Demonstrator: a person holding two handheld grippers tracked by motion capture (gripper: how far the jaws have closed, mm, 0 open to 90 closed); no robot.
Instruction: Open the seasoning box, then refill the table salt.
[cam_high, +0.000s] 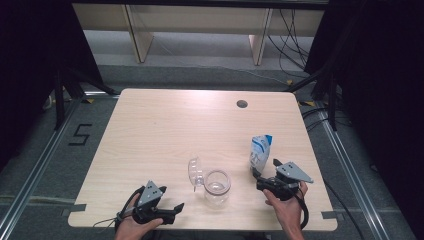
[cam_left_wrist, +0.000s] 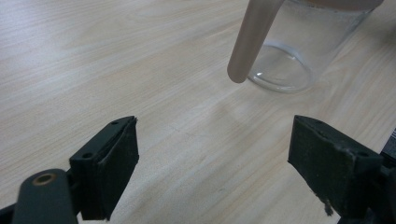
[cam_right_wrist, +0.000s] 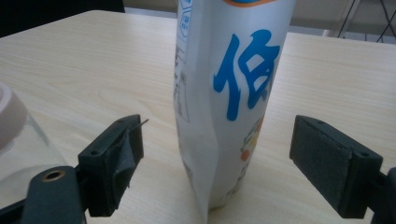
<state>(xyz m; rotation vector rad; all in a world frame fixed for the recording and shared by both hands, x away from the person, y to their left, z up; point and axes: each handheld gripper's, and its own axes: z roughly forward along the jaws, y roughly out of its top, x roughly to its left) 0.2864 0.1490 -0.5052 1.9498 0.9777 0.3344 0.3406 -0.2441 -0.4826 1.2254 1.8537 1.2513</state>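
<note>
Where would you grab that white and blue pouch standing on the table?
Grip the pouch across its narrow mid-body, coming level from the near side. It stands upright and slim between the open right gripper jaws, so the pads would likely close on its flat faces.

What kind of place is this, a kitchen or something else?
Probably a recording lab, not a kitchen: a bare wooden table with a cable hole, black curtains on both sides, loose cables on the floor behind.
</note>
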